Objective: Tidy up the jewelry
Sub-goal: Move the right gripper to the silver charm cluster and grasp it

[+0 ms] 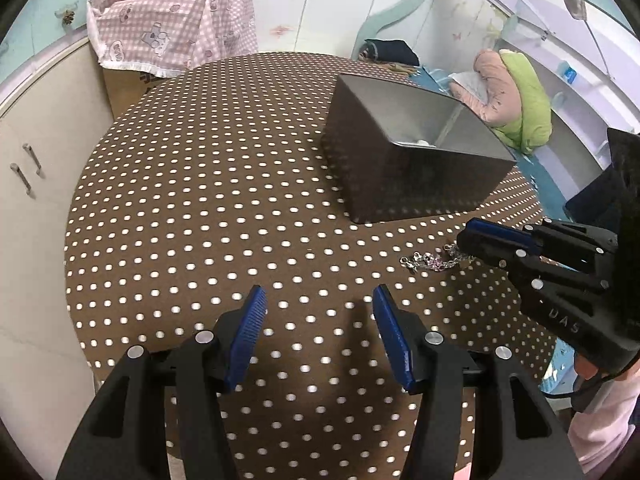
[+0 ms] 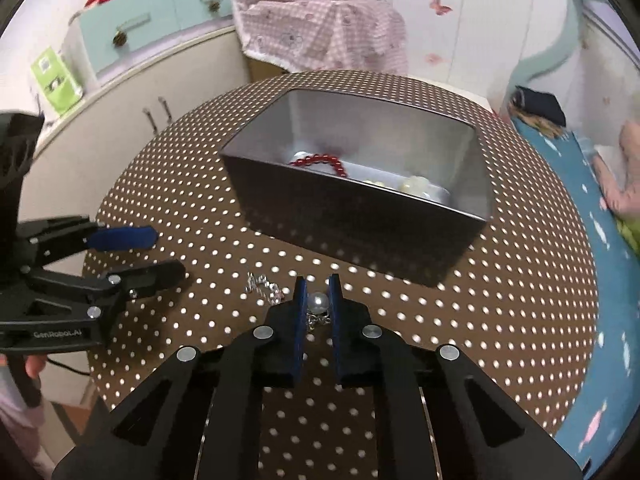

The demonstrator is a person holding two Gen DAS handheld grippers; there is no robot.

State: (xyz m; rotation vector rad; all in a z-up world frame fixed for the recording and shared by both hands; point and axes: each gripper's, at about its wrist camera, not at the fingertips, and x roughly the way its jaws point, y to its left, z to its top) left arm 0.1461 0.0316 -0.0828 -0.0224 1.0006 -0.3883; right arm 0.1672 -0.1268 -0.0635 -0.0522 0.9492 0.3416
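A silver chain bracelet (image 1: 430, 261) with pink stones and a pearl (image 2: 319, 303) lies on the polka-dot round table (image 1: 200, 200). My right gripper (image 2: 318, 286) is closed around the pearl end, the rest of the chain (image 2: 266, 288) trailing left on the cloth. In the left wrist view it (image 1: 472, 246) comes in from the right onto the bracelet. A dark open box (image 2: 352, 216) holds a red bead bracelet (image 2: 320, 161) and pale beads (image 2: 414, 185); it also shows in the left wrist view (image 1: 400, 176). My left gripper (image 1: 318, 300) is open and empty above the table; it appears at the left in the right wrist view (image 2: 160, 252).
A cream cabinet (image 1: 40, 200) stands left of the table. A pink checked cloth (image 1: 172, 32) covers a carton behind it. A bed with a blue sheet (image 2: 592, 240) and soft bundles (image 1: 512, 96) lies to the right.
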